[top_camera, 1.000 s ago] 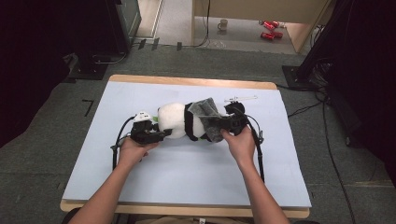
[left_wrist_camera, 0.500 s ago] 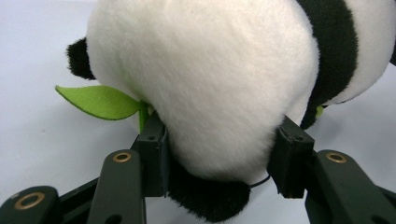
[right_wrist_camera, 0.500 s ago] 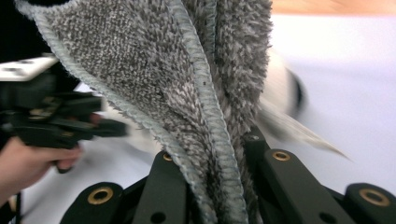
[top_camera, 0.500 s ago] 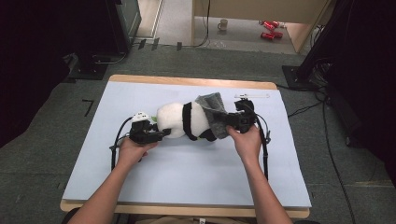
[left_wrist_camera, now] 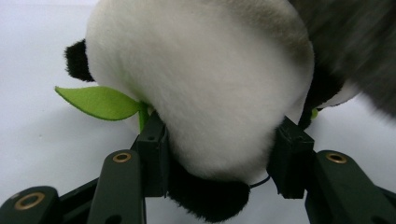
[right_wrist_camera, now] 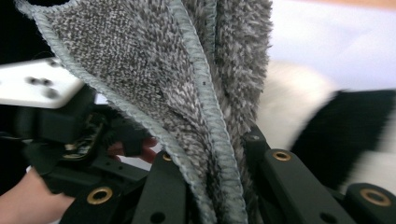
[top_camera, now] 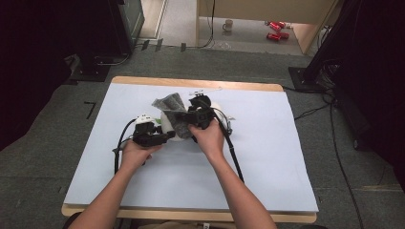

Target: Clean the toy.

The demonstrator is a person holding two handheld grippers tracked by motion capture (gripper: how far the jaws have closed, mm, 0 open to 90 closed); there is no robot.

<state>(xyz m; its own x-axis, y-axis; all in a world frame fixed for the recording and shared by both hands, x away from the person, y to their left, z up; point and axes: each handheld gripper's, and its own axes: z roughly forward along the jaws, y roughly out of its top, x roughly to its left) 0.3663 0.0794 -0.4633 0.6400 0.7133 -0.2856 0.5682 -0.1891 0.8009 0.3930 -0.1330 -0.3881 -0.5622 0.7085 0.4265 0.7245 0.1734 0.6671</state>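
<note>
A black and white plush panda [top_camera: 171,132] lies on the middle of the white table cover [top_camera: 267,157]. My left gripper [top_camera: 154,137] is shut on its white body [left_wrist_camera: 201,88], one jaw on each side, next to a green felt leaf [left_wrist_camera: 100,102]. My right gripper [top_camera: 195,116] is shut on a folded grey fuzzy cloth [top_camera: 171,106] and holds it on top of the panda. In the right gripper view the cloth [right_wrist_camera: 154,79] rises between the jaws, the panda [right_wrist_camera: 289,107] lies behind it, and the left gripper [right_wrist_camera: 65,135] is close at the left.
Black cables [top_camera: 231,148] trail from both grippers toward the near edge. The table's wooden rim [top_camera: 191,82] runs along the far side. On the floor beyond are a mug [top_camera: 228,24] and red items [top_camera: 274,29]; dark equipment stands at both sides.
The right gripper first drew right, then swept left over the panda with the cloth, ending close to the left gripper. The left gripper kept its grip and barely moved.
</note>
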